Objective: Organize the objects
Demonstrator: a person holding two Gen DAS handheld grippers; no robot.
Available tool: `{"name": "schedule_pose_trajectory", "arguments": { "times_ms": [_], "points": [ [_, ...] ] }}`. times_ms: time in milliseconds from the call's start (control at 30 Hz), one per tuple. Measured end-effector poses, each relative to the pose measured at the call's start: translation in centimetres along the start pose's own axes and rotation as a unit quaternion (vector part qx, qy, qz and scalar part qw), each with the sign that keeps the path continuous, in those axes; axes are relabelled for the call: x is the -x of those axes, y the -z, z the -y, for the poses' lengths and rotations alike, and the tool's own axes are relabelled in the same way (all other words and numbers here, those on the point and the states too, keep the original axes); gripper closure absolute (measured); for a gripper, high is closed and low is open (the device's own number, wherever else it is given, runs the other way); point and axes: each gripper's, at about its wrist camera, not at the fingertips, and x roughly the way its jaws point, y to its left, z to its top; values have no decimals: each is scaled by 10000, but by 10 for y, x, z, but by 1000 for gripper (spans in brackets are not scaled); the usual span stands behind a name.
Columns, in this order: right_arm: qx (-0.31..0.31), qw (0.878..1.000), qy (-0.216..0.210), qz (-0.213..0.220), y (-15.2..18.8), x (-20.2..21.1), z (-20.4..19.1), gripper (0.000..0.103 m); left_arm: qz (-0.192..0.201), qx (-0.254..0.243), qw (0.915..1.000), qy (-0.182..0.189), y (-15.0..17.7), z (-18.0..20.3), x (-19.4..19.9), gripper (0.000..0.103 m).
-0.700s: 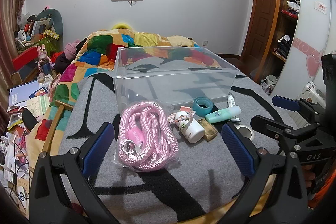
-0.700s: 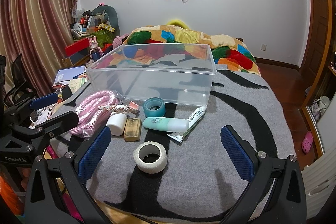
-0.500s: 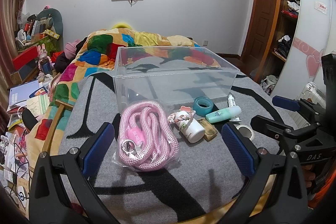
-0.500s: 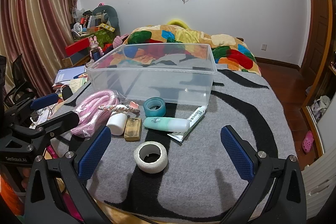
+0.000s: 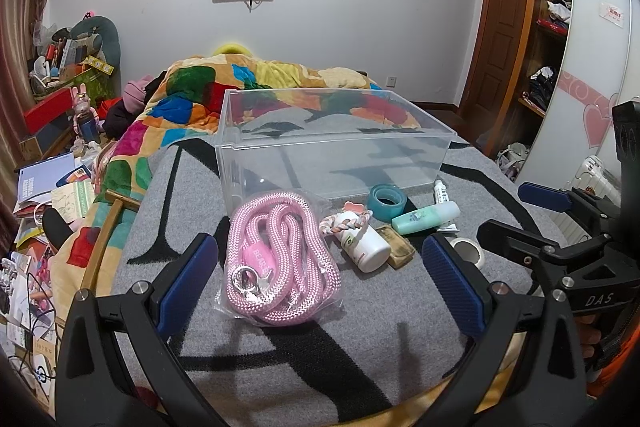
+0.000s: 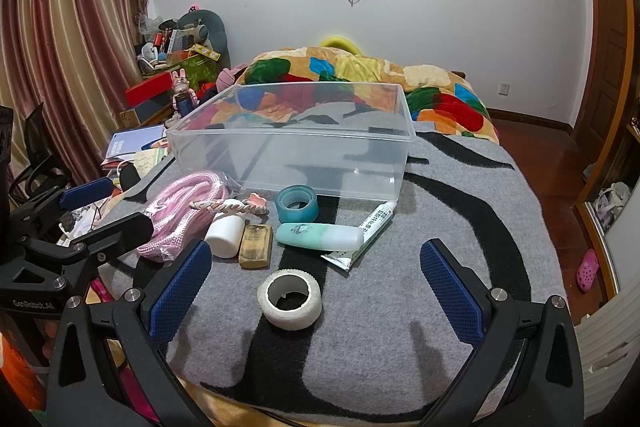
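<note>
A clear plastic bin (image 5: 332,143) (image 6: 296,143) stands empty on the grey and black blanket. In front of it lie a bagged pink rope (image 5: 276,255) (image 6: 180,211), a white bottle (image 5: 366,247) (image 6: 224,237), a braided band (image 6: 230,205), a tan bar (image 6: 256,247), a teal tape roll (image 5: 386,201) (image 6: 297,203), a mint tube (image 5: 426,217) (image 6: 320,235), a white tube (image 6: 374,223) and a white tape roll (image 6: 289,297). My left gripper (image 5: 320,283) is open, straddling the rope. My right gripper (image 6: 316,295) is open around the white tape roll.
A colourful quilt (image 5: 240,87) lies behind the bin. Papers and clutter (image 5: 44,195) fill the floor at left. A wardrobe and door (image 5: 520,47) stand at right. The bed's front edge is just below both grippers.
</note>
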Motion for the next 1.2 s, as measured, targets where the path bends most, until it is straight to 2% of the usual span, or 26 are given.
{"name": "schedule_pose_trajectory", "arguments": {
  "times_ms": [1200],
  "points": [
    [-16,10000,-33,-17,-1,2,-3,0,-32,13,10000,-2,3,0,1,0]
  ]
}}
